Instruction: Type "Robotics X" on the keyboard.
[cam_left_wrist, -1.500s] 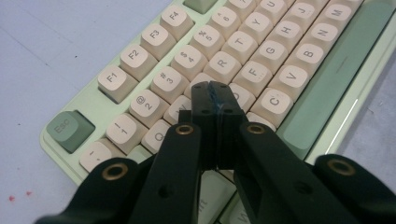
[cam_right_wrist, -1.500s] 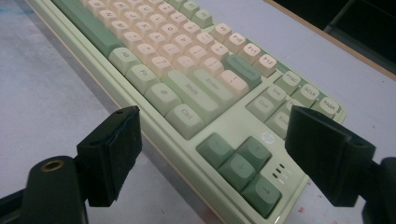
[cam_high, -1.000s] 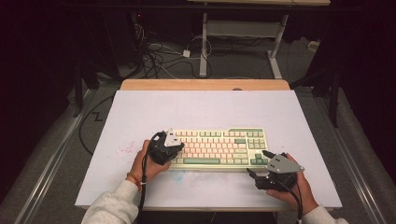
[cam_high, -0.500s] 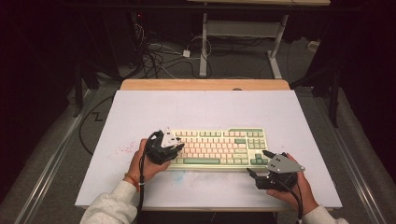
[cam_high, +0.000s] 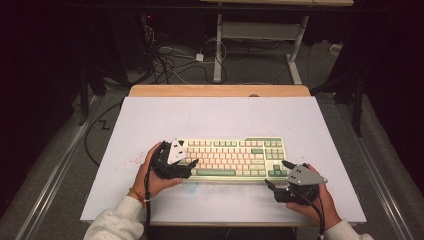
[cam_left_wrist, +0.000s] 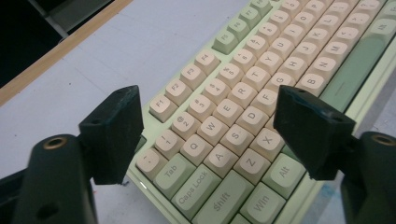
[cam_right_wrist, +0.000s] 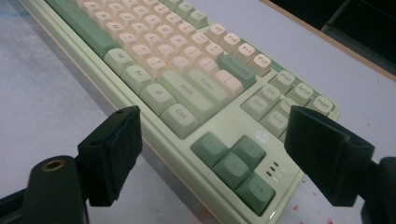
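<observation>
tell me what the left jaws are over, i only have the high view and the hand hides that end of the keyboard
Observer: The left gripper stands open over the keyboard's left end, with the Q, A, S and Z keys in the gap between its jaws.
Operator: is it touching the keys
Observer: I cannot tell; the jaws look close above them, gripping nothing.
Operator: and the right one
Observer: The right gripper is open too, its jaws either side of the keyboard's right front corner, where the dark green arrow keys sit.
Operator: any lights on the board
Observer: Small indicator marks sit beside the arrow keys; I cannot tell whether they are lit.
</observation>
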